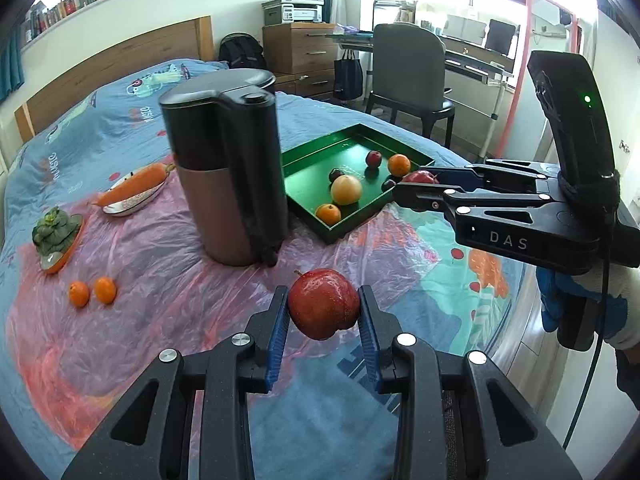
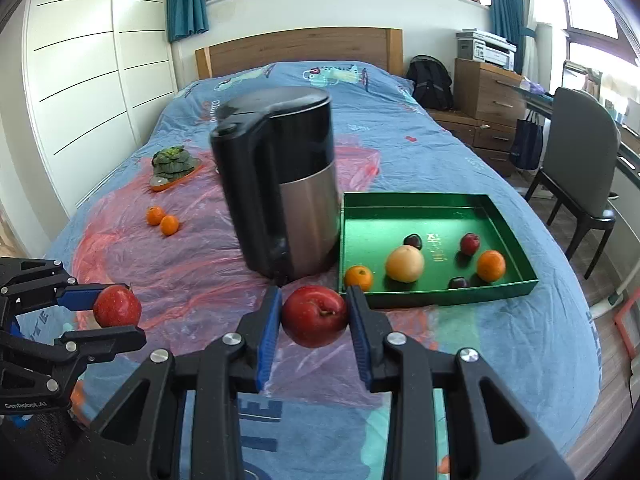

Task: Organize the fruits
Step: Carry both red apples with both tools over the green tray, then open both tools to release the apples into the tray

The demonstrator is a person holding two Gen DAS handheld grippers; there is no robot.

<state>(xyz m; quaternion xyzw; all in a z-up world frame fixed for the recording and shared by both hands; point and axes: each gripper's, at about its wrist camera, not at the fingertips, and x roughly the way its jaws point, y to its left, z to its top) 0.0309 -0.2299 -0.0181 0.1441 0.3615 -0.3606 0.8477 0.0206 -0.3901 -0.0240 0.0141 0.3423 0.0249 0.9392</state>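
Observation:
My left gripper (image 1: pixel 323 312) is shut on a red apple (image 1: pixel 323 304) and holds it above the bed, in front of the kettle. My right gripper (image 2: pixel 314 312) is shut on a second red apple (image 2: pixel 315 315) near the front edge of the green tray (image 2: pixel 516 236). In the left wrist view the right gripper (image 1: pixel 404 184) hangs by the tray's (image 1: pixel 312 148) right side with its apple (image 1: pixel 420 177). The tray holds a yellow pear-like fruit (image 2: pixel 405 264), two oranges (image 2: pixel 491 266), and several dark plums. Two small oranges (image 2: pixel 162 221) lie loose on the pink plastic sheet.
A tall black and silver kettle (image 2: pixel 280 184) stands left of the tray. A carrot on a dish (image 1: pixel 134 190) and leafy greens on an orange dish (image 1: pixel 56 236) sit at the left. The bed edge, a chair (image 2: pixel 580 168) and a desk lie to the right.

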